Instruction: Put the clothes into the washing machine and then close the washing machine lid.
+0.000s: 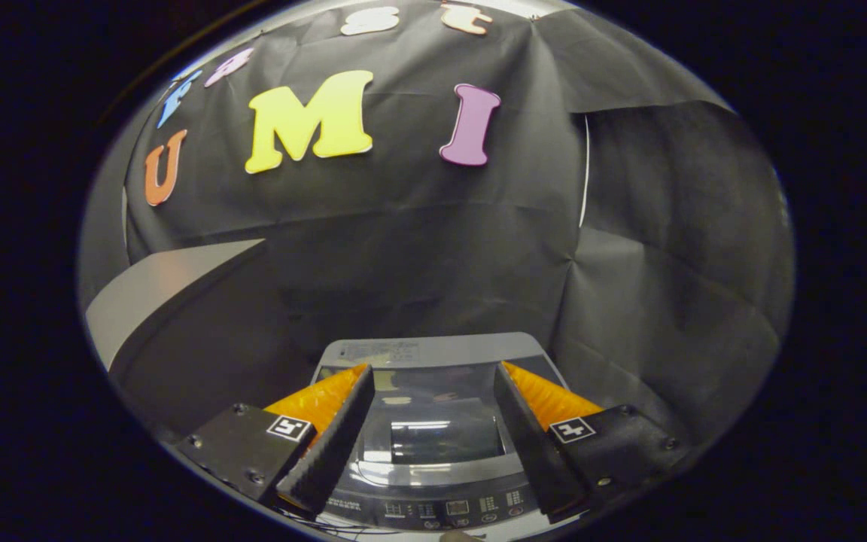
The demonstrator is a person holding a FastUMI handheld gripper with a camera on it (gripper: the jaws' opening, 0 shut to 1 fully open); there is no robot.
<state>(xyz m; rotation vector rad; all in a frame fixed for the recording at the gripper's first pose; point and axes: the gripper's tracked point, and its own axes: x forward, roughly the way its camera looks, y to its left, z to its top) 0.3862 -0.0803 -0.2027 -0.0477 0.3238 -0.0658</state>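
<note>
Two tongs [433, 376] apart — washing machine lid [433, 421] closed, glossy

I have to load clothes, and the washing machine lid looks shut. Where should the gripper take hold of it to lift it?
Probably at the lid's front edge, nearest the control panel, coming from above and the front. The lid lies flat on the washing machine, so it likely hinges at the back. A handle recess is too unclear to confirm. The gripper hangs open above it, holding nothing.
</note>
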